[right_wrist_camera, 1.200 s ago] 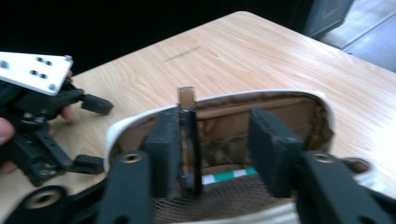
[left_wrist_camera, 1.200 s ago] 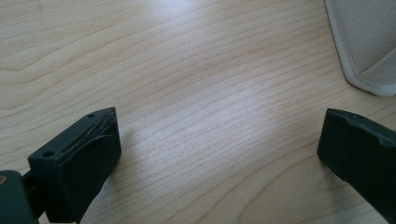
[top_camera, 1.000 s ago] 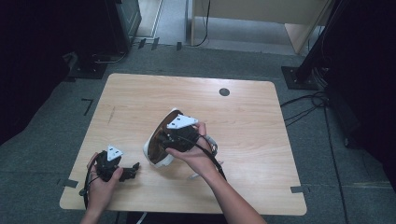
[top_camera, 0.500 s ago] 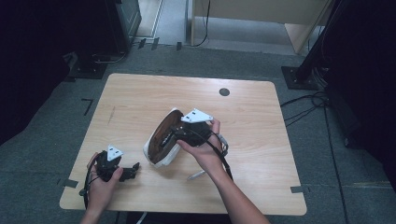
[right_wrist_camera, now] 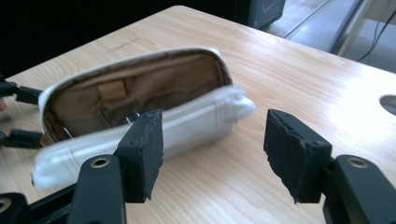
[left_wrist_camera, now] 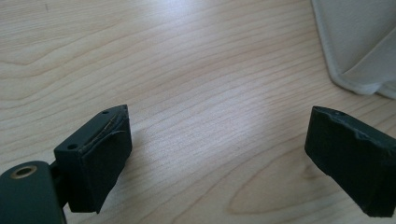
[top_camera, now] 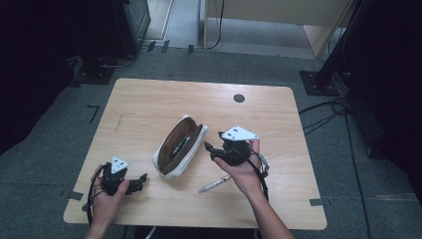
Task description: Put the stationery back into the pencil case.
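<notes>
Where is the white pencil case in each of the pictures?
High view: the pencil case lies open mid-table, between the two grippers.
Left gripper view: its white corner is at the top right.
Right gripper view: it lies open, left of centre, beyond the jaws.
Shared landmark: the wooden table.

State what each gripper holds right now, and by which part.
Nothing is held. The left gripper and right gripper both stand open with bare table between the jaws; the pencil case lies free.

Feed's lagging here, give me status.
Both grippers, left and right, open, empty. Pouch unzipped, pen inside. Second pen on table. Nothing blocking.
</notes>
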{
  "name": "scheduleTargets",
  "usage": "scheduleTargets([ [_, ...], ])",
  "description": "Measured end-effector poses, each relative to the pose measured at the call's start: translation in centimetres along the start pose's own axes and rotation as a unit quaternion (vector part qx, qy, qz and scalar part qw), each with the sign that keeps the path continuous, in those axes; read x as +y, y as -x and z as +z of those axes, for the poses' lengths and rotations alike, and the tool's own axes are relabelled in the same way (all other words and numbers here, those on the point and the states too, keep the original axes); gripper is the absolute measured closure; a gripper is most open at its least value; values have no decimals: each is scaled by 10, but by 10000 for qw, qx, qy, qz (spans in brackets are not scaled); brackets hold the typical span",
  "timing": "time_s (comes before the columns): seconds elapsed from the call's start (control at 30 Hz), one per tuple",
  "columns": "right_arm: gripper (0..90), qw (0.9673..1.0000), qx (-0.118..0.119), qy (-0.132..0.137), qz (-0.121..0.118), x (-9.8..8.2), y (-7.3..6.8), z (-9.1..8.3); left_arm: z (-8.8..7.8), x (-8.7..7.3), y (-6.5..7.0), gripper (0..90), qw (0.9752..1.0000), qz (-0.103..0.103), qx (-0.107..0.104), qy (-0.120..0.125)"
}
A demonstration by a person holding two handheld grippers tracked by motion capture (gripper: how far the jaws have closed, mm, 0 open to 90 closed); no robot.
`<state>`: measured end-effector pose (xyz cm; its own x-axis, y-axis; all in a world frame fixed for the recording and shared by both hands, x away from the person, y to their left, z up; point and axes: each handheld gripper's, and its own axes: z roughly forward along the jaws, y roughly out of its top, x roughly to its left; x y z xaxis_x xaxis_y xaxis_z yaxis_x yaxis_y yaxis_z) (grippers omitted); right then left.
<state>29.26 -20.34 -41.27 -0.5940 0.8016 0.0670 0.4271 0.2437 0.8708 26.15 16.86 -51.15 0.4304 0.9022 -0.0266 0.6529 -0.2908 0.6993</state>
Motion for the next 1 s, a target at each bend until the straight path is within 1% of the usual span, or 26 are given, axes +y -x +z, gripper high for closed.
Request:
scheduleTargets([
  [0.03, 375, 10000, -22, -11, 22, -5, 4, -5, -5, 2, 2, 78, 10000, -8, -34, 62],
  [0.17, 365, 9999, -119, 17, 114, -13, 12, -13, -17, 9, 9, 78, 9996, 56, -91, 254],
  [0.2, 365, 9999, -119, 17, 114, -13, 12, -13, -17, 9, 9, 78, 9996, 56, -91, 254],
  [0.23, 361, 9998, -168, 13, 138, -17, 16, -17, -23, 12, 13, 78, 9993, 73, -169, 337],
  [0.3, 360, 9997, -182, -2, 173, -19, 18, -19, -29, 16, 18, 78, 9988, 77, -245, 423],
  [0.33, 359, 9997, -191, -11, 183, -21, 20, -20, -29, 16, 18, 78, 9988, 77, -245, 423],
  [0.4, 359, 9996, -213, -11, 200, -25, 23, -22, -37, 21, 26, 78, 9980, 140, -338, 523],
  [0.43, 359, 9995, -232, -12, 222, -26, 24, -22, -37, 21, 26, 78, 9980, 140, -338, 523],
  [0.57, 359, 9993, -263, -28, 273, -31, 27, -25, -47, 27, 36, 78, 9959, 144, -519, 724],
  [0.7, 359, 9990, -312, -58, 322, -38, 32, -28, -52, 31, 44, 77, 9943, 187, -692, 787],
  [0.73, 351, 9987, -357, -77, 354, -41, 36, -29, -53, 33, 49, 77, 9932, 190, -797, 832],
  [0.77, 351, 9987, -357, -77, 354, -41, 36, -29, -53, 33, 49, 77, 9932, 190, -797, 832],
  [0.8, 341, 9984, -391, -101, 387, -46, 39, -31, -55, 34, 55, 77, 9927, 239, -819, 856],
  [0.83, 341, 9984, -391, -101, 387, -46, 39, -31, -55, 34, 55, 77, 9927, 239, -819, 856],
  [0.87, 334, 9983, -406, -124, 407, -50, 42, -33, -56, 36, 60, 77, 9920, 290, -857, 875],
  [0.9, 334, 9983, -406, -124, 407, -50, 42, -33, -56, 36, 60, 77, 9920, 290, -857, 875],
  [0.93, 328, 9982, -417, -125, 411, -51, 43, -34, -57, 37, 63, 77, 9909, 310, -943, 911],
  [0.97, 302, 9980, -447, -135, 414, -54, 45, -37, -57, 38, 65, 70, 9904, 322, -977, 927],
  [1.0, 302, 9980, -447, -135, 414, -54, 45, -37, -58, 39, 67, 70, 9899, 321, -1005, 946],
])
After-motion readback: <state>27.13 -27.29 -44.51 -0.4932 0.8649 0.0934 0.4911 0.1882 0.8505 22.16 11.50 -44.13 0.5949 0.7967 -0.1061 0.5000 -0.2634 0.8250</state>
